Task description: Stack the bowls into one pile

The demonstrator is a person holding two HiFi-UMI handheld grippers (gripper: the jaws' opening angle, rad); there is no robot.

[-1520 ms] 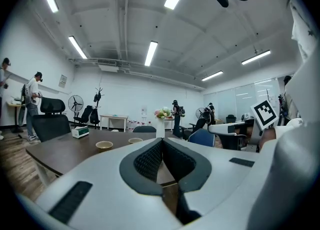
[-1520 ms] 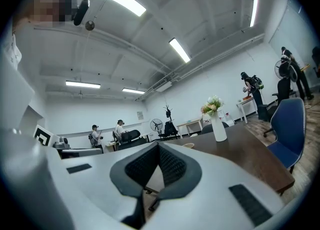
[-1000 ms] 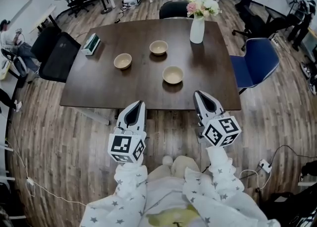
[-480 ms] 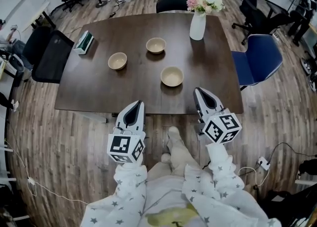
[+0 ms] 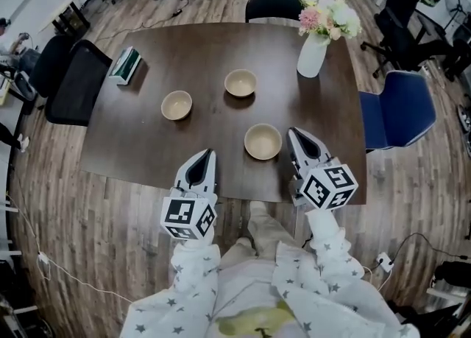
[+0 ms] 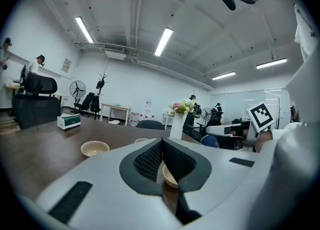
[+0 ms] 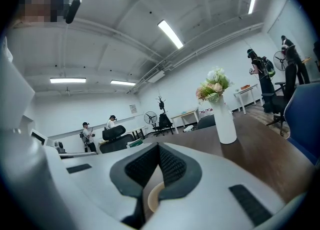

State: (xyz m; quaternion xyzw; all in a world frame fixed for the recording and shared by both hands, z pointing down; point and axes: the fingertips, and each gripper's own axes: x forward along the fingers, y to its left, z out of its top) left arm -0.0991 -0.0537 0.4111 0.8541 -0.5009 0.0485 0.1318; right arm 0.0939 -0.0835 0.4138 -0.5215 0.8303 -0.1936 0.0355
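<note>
Three bowls (image 5: pixel 176 105) (image 5: pixel 241 83) (image 5: pixel 263 141) apart on one table (image 5: pixel 184 49); left gripper (image 5: pixel 205 155), right gripper (image 5: pixel 294 139): jaws clenched

Three cream bowls (image 5: pixel 263 141) (image 5: pixel 176 104) (image 5: pixel 240 82) are showing pale against the dark brown table (image 5: pixel 147 138). At upper right, a white vase (image 5: pixel 311 55) is holding pink and white flowers (image 5: pixel 329 17). At bottom, white sleeves (image 5: pixel 193 279) are showing grey stars; at right, a chair (image 5: pixel 397 108) is showing blue.

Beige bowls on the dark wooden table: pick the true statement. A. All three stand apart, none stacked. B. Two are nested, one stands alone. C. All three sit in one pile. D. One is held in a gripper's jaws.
A: in the head view the left beige bowl, the far beige bowl and the near beige bowl each stand alone on the dark wooden table, none nested or held.
</note>
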